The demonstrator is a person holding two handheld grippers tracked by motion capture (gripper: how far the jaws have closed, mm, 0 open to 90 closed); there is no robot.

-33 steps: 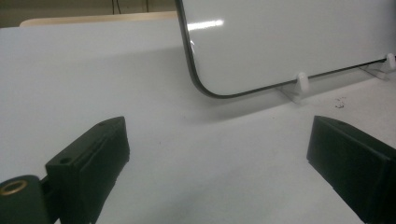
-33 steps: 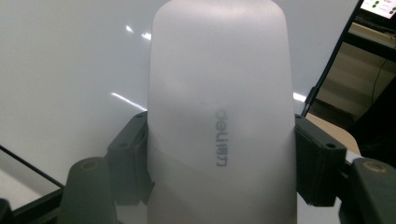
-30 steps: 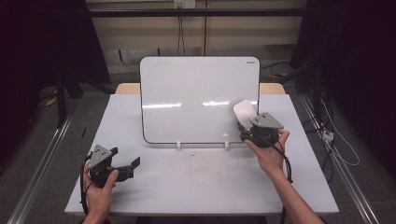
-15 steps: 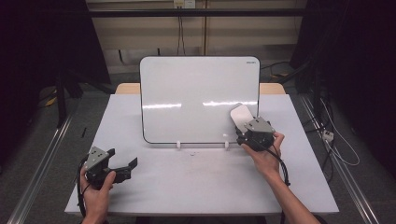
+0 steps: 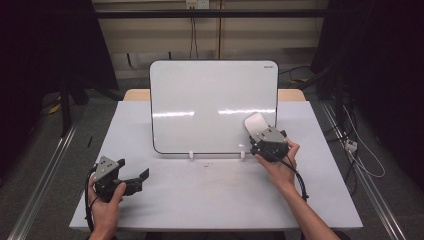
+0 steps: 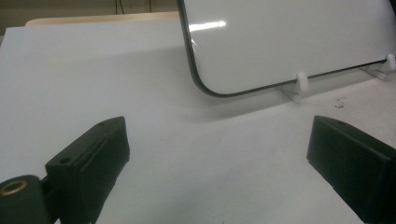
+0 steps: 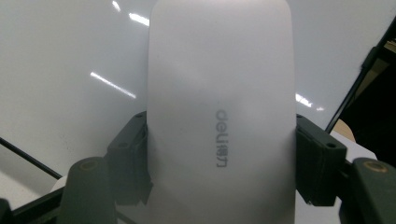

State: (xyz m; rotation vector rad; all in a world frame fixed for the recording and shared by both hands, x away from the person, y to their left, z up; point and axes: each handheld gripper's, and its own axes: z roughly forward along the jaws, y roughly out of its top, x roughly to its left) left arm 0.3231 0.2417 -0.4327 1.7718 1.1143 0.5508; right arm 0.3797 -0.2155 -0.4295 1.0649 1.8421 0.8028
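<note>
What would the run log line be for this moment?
right gripper: shut on whiteboard eraser at whiteboard | left gripper: open over table

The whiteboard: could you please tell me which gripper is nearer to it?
Right. The right gripper holds an eraser at the whiteboard; the left gripper rests well in front, apart.

White desk (image 5: 165, 200) on grey floor (image 5: 45, 165), beige back wall (image 5: 150, 35) with cables (image 5: 192, 35), dark curtains (image 5: 380, 75) both sides, dim light.
</note>
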